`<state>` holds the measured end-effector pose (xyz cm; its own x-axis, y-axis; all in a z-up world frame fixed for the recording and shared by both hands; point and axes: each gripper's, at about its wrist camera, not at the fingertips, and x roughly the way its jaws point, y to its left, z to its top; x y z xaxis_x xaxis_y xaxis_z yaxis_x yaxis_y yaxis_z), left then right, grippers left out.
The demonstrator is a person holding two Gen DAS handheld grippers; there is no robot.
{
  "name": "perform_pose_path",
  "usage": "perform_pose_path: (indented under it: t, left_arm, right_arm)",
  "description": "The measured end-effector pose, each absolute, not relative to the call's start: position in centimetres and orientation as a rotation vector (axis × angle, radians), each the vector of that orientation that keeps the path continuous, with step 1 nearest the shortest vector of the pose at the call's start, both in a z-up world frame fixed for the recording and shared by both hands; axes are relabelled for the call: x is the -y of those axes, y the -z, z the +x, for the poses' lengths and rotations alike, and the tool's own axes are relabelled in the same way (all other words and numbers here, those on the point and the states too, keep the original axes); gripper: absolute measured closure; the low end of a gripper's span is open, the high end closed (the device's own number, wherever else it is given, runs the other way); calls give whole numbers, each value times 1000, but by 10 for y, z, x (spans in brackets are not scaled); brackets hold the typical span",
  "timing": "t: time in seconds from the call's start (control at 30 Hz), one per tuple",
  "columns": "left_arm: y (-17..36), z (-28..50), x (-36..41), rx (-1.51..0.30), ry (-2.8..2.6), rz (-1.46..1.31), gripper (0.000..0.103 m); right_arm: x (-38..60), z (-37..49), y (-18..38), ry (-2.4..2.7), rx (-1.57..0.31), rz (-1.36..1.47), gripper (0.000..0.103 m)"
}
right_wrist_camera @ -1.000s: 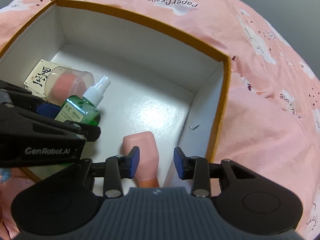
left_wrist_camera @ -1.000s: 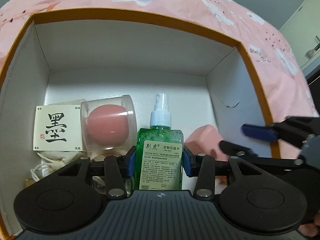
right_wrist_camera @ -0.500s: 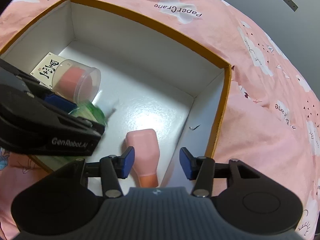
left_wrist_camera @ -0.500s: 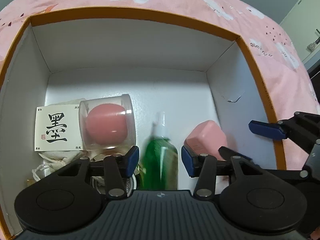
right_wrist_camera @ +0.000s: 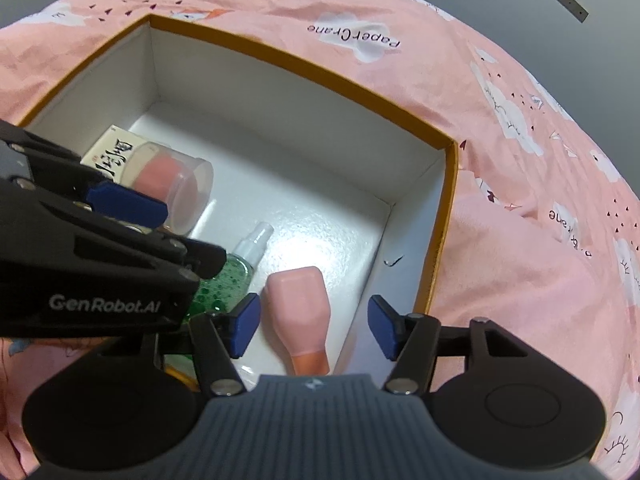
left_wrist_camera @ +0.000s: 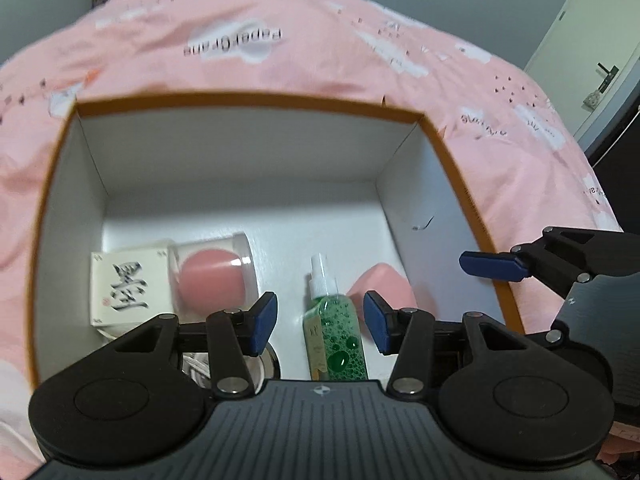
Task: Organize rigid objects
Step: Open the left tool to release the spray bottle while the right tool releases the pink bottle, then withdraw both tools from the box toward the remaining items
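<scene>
Inside the box (left_wrist_camera: 440,216) the green bottle (left_wrist_camera: 336,344) and pink bottle (right_wrist_camera: 298,312) are laid flat — both claws, left claw (left_wrist_camera: 320,322) and right claw (right_wrist_camera: 314,330), have just been opened, nothing gripped.

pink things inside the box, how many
2: a pink ball in a clear cup at left, and a pink bottle lying by the right wall. More may hide under the tools.

A pink bedspread (left_wrist_camera: 280,60) printed with white clouds carries an open orange-rimmed box (left_wrist_camera: 248,100).
</scene>
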<state>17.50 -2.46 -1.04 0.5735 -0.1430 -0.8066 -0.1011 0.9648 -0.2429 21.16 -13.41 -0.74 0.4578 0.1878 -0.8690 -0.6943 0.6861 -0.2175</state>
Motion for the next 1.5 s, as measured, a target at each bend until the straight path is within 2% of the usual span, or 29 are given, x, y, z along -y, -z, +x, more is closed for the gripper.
perform_pose_path:
  t: [0.43,0.73,0.83,1.1,1.27,1.5]
  left_arm:
    - [-25,139,33,-800,46,-186,46]
    - [-28,104,36,-740,89,-110,46]
    - [-28,89,33,-717,106,-73,46]
    - [-15,28,16,-564,107,270,46]
    - [-4,5,-11,-593,57,436,46]
    - [3,-12,-51,-586,-131,491,46]
  right_arm:
    - [158,182,-23,-529,-880,-423,40]
    - [187,151,-38,-485,-861,-205,34]
    - [196,138,-35,-458,-871,-162,28]
    - [228,114,-22,-343,-901,-120,27]
    - [257,108,-10,-242,-959,-65,26]
    - [268,105,1,-223,-996,-17,26]
